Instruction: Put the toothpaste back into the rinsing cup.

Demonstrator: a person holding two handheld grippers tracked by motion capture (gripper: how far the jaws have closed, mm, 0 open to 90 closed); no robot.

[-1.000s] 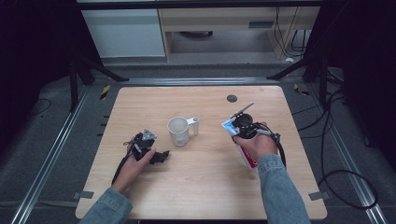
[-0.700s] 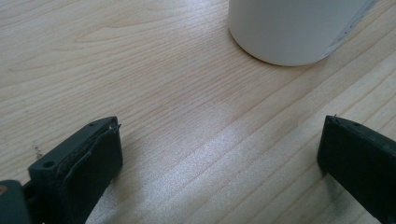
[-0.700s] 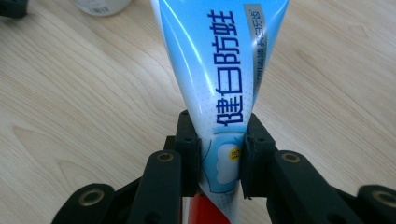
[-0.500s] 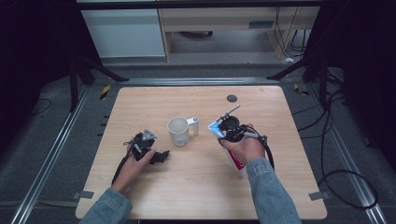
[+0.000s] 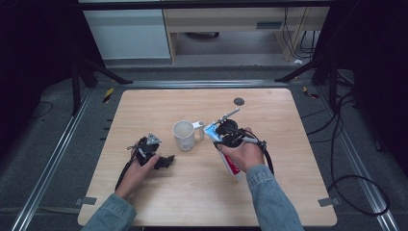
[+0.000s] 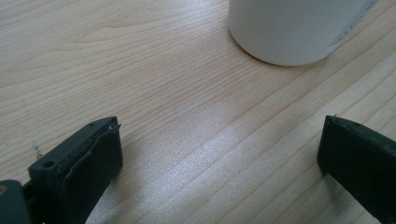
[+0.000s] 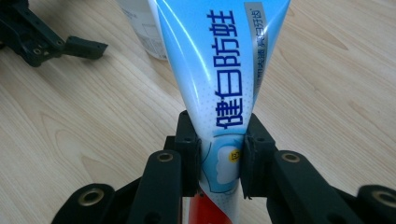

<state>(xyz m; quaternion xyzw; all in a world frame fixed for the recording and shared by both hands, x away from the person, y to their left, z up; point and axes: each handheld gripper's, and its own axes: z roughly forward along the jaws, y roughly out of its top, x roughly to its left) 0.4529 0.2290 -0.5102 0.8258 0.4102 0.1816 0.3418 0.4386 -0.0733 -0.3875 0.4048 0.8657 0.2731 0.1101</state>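
A white mug stands upright near the middle of the wooden table. My right gripper is just right of the mug's handle and is shut on a blue, white and red toothpaste tube; the tube's flat end points toward the mug. In the right gripper view the jaws squeeze the tube's lower part. My left gripper rests low on the table left of the mug, open, with bare wood between its fingertips. The mug's base is ahead of it in the left gripper view.
A small dark round disc lies on the table's far right part. Cables trail from both grippers. The other gripper appears at the upper left of the right gripper view. Black stands and cables surround the table on the floor.
My right gripper has carried the toothpaste tube leftward, from the table's right part to right beside the mug's handle. The left gripper has stayed put.
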